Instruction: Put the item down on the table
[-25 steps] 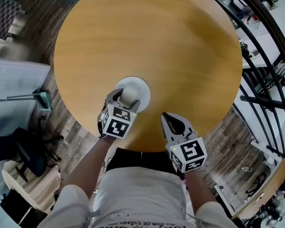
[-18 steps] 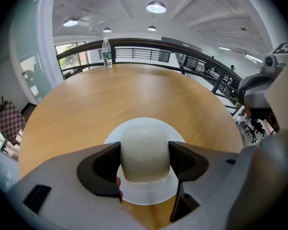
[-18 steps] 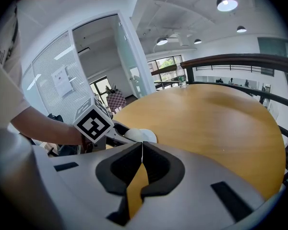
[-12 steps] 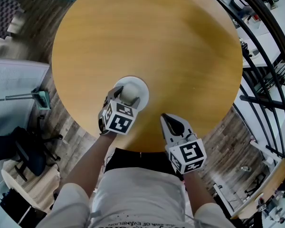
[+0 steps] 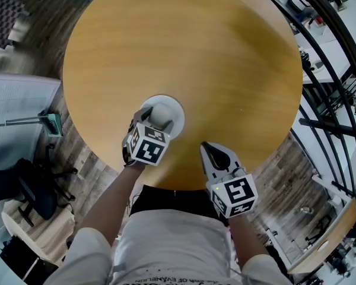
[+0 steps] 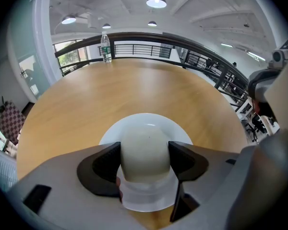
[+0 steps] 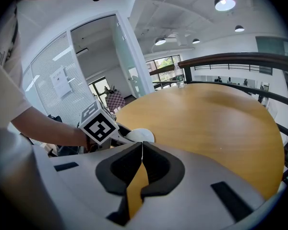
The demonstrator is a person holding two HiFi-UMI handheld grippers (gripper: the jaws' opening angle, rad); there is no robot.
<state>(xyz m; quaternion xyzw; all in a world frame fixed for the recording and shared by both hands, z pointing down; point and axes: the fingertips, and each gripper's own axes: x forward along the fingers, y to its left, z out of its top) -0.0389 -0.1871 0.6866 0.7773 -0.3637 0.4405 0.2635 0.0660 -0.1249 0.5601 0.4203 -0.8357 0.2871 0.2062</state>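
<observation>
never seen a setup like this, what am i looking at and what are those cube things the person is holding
There is no robot here: a person holds a hand-held gripper in each hand, and the marker cubes are part of them. One picture looks down from a head camera; the other two look along each gripper's jaws. The left hand-held gripper is shut on a cream rounded item, with a white disc under it, at the round wooden table. The right hand-held gripper is shut and empty.

Your item [image 6: 145, 150] is cream-white, the plate [image 6: 134, 122] white, the table [image 5: 184, 40] honey-tan wood grain. Your left gripper [image 5: 156, 119] and right gripper [image 7: 142, 147] are grey, with black-and-white square markers.
</observation>
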